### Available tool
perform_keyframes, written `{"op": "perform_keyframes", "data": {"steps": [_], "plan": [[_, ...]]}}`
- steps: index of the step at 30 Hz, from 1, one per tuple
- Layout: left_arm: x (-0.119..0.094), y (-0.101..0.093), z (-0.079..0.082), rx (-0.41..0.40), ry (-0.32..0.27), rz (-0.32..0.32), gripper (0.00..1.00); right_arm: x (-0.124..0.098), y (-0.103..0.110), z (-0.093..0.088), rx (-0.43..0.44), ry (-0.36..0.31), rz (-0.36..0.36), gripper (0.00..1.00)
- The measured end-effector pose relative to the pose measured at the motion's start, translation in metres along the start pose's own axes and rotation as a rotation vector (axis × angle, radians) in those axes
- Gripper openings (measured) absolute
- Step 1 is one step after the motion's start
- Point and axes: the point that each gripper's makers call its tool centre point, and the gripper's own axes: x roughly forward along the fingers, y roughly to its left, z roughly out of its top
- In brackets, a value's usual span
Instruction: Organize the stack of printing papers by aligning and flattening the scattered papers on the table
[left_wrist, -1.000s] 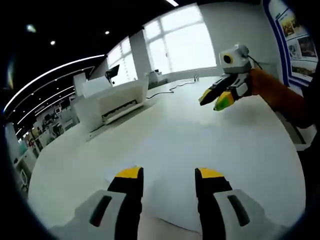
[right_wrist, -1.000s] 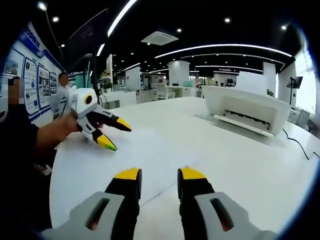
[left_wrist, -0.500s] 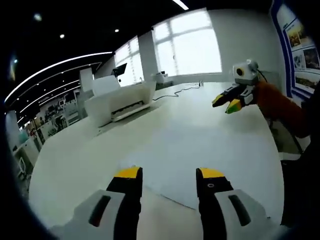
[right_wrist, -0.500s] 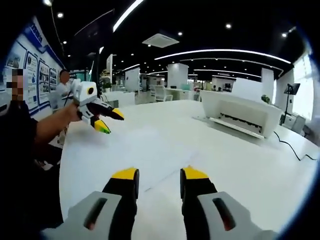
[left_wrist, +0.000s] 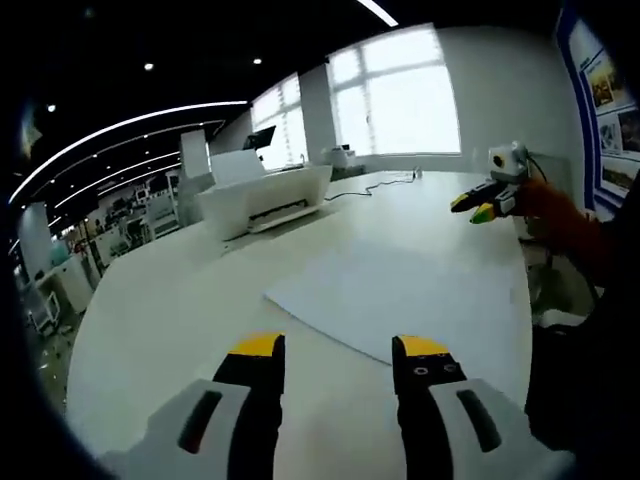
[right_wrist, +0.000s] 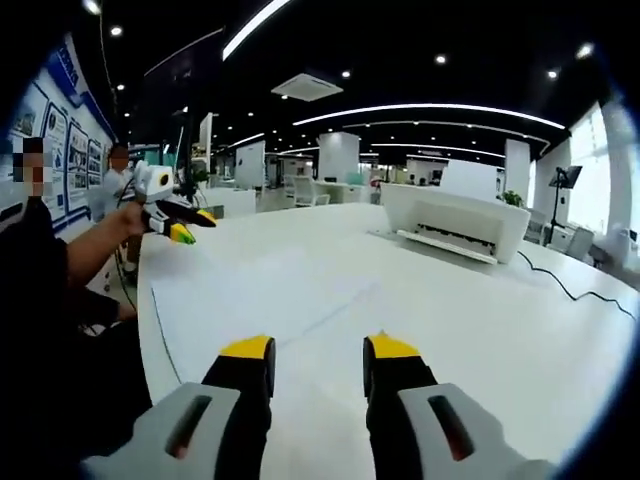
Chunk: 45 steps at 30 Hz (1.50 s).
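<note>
the papers (left_wrist: 400, 295) lie flat in a loose sheet stack on the white desk (left_wrist: 180, 300), ahead of the left claw (left_wrist: 335, 350), whose yellow-tipped jaws stand apart and grip nothing. the right claw (right_wrist: 310, 352) hovers over the desk with its jaws likewise parted and empty, the papers (right_wrist: 250, 295) spread ahead and to its left. a white printer (right_wrist: 450, 225) sits farther back on the desk, a black cable (right_wrist: 570, 290) trailing beside it.

White papers (left_wrist: 400, 295) lie flat on the table (left_wrist: 180, 300), just ahead of the left hand-held gripper (left_wrist: 340, 352)
</note>
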Motion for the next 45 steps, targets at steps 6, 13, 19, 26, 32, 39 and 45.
{"op": "perform_keyframes", "data": {"steps": [6, 13, 19, 26, 32, 39, 45], "plan": [[-0.022, 0.0, -0.006, -0.003, 0.002, 0.024, 0.48, -0.015, 0.008, -0.007, 0.013, -0.006, -0.001, 0.32], [-0.044, 0.0, -0.014, -0.018, -0.004, 0.069, 0.48, -0.028, 0.019, -0.011, 0.011, -0.004, 0.005, 0.32], [-0.066, 0.0, -0.019, -0.024, -0.012, 0.106, 0.48, -0.041, 0.023, -0.009, 0.011, -0.022, 0.006, 0.32], [-0.09, -0.004, -0.022, -0.018, -0.015, 0.132, 0.49, -0.053, 0.029, -0.008, 0.015, -0.026, 0.009, 0.33], [-0.111, -0.012, -0.025, -0.027, -0.029, 0.152, 0.5, -0.068, 0.039, -0.001, 0.005, -0.052, -0.001, 0.34], [-0.139, -0.019, -0.027, -0.026, -0.04, 0.202, 0.5, -0.079, 0.049, -0.009, 0.003, -0.039, -0.011, 0.34], [-0.158, -0.027, -0.035, -0.045, -0.041, 0.231, 0.51, -0.092, 0.062, -0.017, 0.004, -0.025, -0.016, 0.36]]}}
